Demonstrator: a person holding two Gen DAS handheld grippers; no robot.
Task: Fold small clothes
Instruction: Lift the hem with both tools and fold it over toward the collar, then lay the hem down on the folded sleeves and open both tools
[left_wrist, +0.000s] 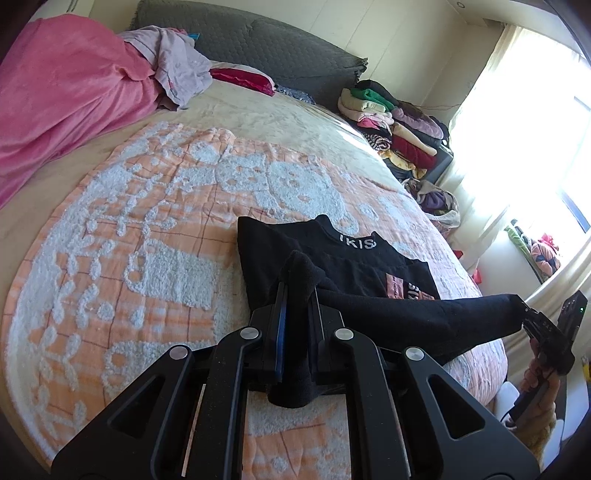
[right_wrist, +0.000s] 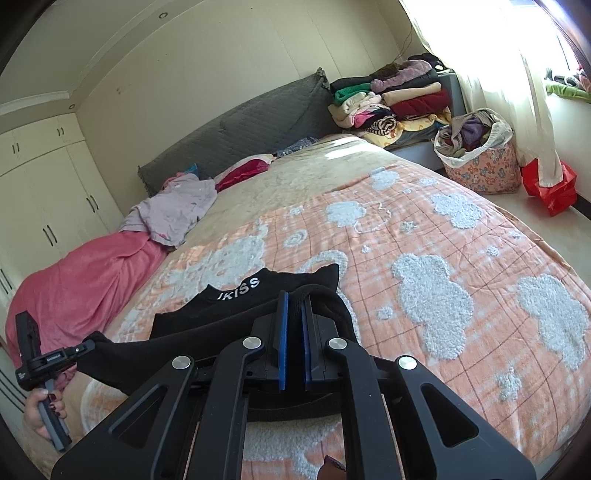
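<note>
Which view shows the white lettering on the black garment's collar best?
The right wrist view: the white lettering on the black garment reads whole, "JKISS". The left wrist view cuts the lettering to "IKIS", part hidden by a fold.

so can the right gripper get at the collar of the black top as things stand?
Probably not yet: the right gripper is shut on the black top's near edge. The collar lies bare just beyond, unobstructed.

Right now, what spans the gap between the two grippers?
The black shirt's lifted hem, stretched from left gripper to right gripper, in the left wrist view.
</note>
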